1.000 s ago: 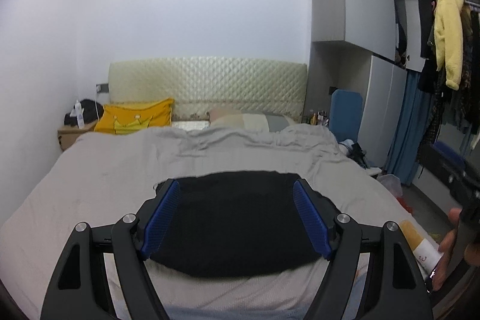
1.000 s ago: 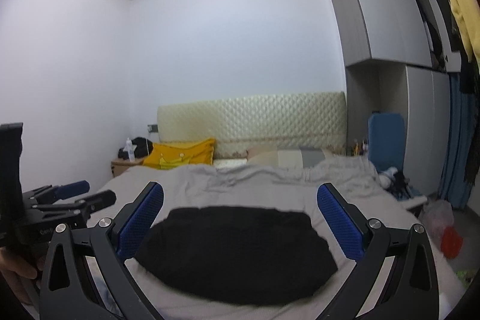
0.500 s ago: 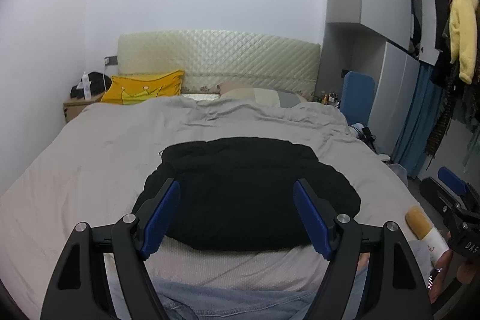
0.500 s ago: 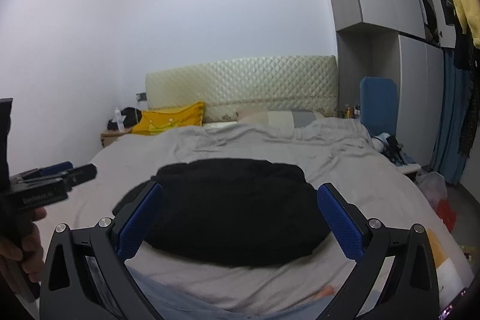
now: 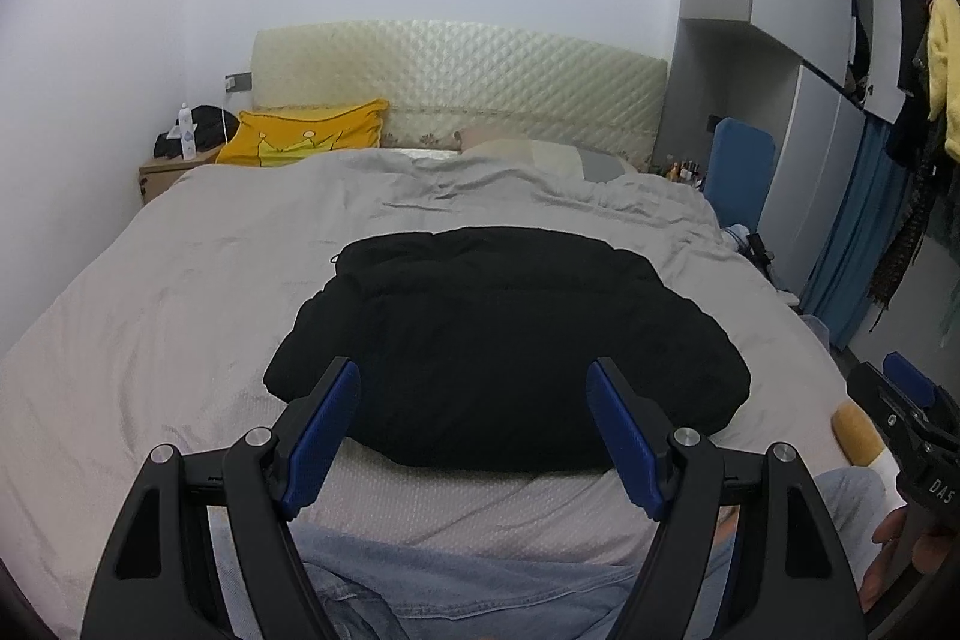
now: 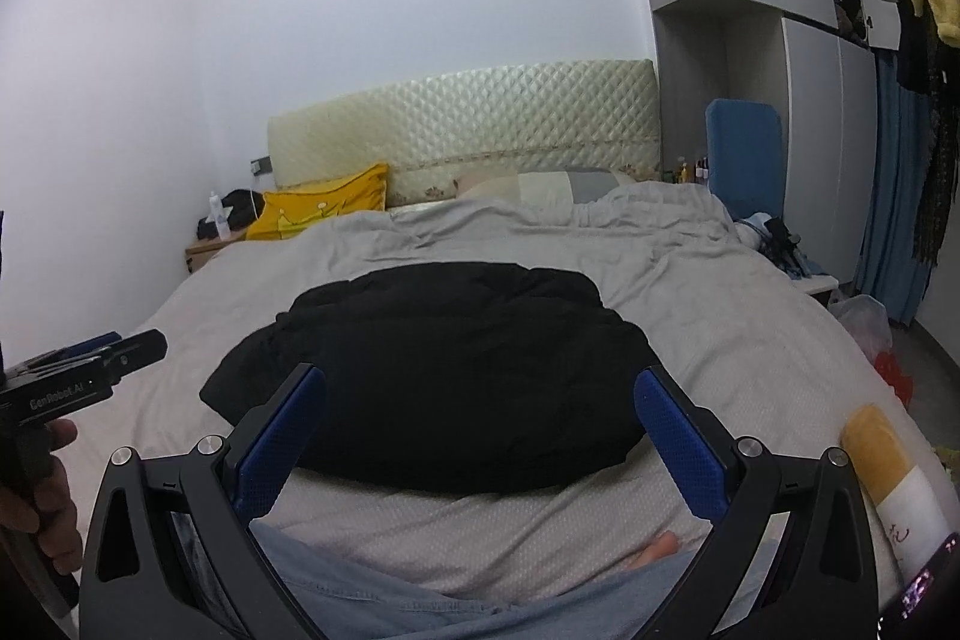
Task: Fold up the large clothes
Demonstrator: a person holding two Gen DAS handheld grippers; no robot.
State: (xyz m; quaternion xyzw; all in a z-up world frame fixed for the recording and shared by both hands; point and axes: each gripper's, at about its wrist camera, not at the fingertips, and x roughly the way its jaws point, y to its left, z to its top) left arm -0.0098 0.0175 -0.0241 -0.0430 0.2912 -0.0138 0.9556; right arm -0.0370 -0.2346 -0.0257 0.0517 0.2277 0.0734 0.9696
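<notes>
A large black padded garment (image 5: 504, 334) lies folded in a thick bundle in the middle of the grey bed (image 5: 180, 292). It also shows in the right wrist view (image 6: 438, 376). My left gripper (image 5: 474, 394) is open and empty, held above the bundle's near edge. My right gripper (image 6: 480, 400) is open and empty, also above the near edge. The left gripper shows at the left edge of the right wrist view (image 6: 90, 364); the right gripper shows at the right edge of the left wrist view (image 5: 918, 412).
A yellow pillow (image 5: 306, 139) and a grey-beige pillow (image 5: 540, 154) lie by the quilted headboard (image 5: 456, 82). A nightstand (image 5: 159, 172) stands at the far left. A yellow-and-white object (image 6: 894, 478) lies at the bed's near right. Wardrobe and hanging clothes (image 5: 924, 100) are on the right. Blue denim (image 5: 480, 592) is nearest me.
Both views have tilted down and moved nearer the bed, so the black bundle shows larger and fuller. Both grippers stay open. The garment has not moved.
</notes>
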